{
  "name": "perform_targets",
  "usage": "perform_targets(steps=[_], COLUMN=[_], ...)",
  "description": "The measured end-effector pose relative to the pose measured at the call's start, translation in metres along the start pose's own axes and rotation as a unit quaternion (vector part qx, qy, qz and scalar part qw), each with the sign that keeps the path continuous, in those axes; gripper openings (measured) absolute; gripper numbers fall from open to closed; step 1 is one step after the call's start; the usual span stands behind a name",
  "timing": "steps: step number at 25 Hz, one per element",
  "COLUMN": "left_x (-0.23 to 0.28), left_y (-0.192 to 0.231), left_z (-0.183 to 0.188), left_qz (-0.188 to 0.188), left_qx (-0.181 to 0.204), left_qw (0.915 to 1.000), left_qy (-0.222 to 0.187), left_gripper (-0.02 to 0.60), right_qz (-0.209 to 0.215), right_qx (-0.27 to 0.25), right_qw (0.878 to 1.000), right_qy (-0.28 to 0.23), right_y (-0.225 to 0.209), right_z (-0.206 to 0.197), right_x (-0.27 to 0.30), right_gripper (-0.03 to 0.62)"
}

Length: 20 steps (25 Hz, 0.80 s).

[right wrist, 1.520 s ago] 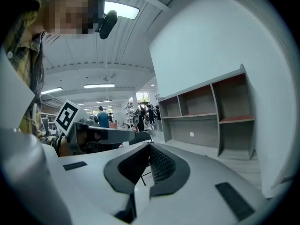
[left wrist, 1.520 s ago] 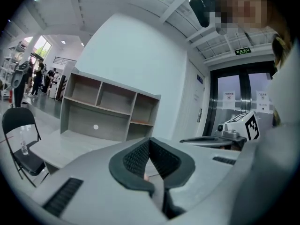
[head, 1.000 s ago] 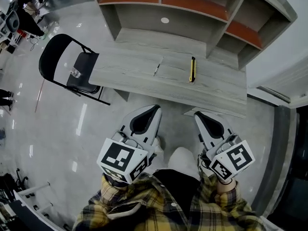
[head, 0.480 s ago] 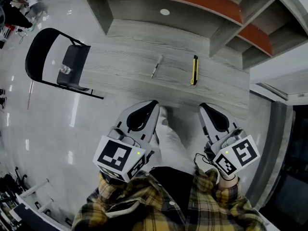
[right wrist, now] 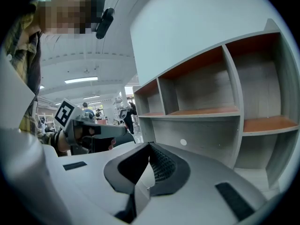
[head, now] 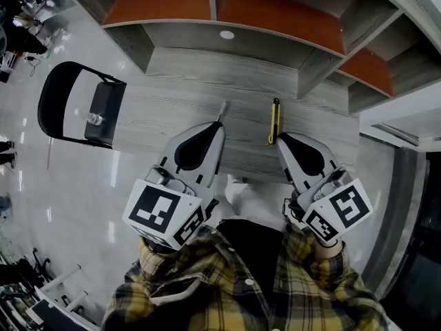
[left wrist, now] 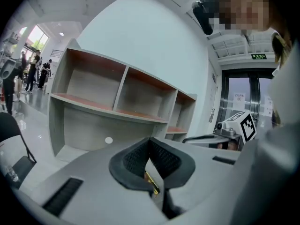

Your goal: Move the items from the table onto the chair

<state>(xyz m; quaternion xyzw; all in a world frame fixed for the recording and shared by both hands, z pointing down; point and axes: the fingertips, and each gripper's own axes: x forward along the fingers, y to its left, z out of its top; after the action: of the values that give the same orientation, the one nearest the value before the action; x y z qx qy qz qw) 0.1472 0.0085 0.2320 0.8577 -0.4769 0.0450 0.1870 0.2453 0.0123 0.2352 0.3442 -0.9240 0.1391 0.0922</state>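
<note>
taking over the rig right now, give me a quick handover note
Left tool: shut, empty, tip near the pen's near end in the head view.
Right tool: shut, empty, tip beside the yellow utility knife.
Pen and knife both lie on the table; a small clear object already sits on the chair.
Left to do: pick up pen and knife, move them to the chair.

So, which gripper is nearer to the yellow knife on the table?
Right. The right gripper points just beside the yellow knife; the left gripper is farther left, by the pen.
</note>
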Motion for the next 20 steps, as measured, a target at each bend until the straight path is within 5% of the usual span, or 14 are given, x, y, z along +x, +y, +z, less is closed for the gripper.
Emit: perform_targets(steps=[13,20], left_x=[0.035,0.041], left_y=[0.024,0.047], left_z=[0.018,-0.003], left_qz=[-0.027,-0.031], left_qx=[0.016,0.009], left_qw=[0.9992,0.9976], left_qy=[0.023,0.061], left_gripper=[0.005,0.005], right_qz=[-0.05,-0.073], right_qx=[0.024,0.037], right_qw=[0.998,0.997], right_qy=[-0.002,0.003], right_y=[-0.037,-0.03], right_z=[0.009,0.003], right_x=[0.013,0.023], right_gripper=[0.018,0.018])
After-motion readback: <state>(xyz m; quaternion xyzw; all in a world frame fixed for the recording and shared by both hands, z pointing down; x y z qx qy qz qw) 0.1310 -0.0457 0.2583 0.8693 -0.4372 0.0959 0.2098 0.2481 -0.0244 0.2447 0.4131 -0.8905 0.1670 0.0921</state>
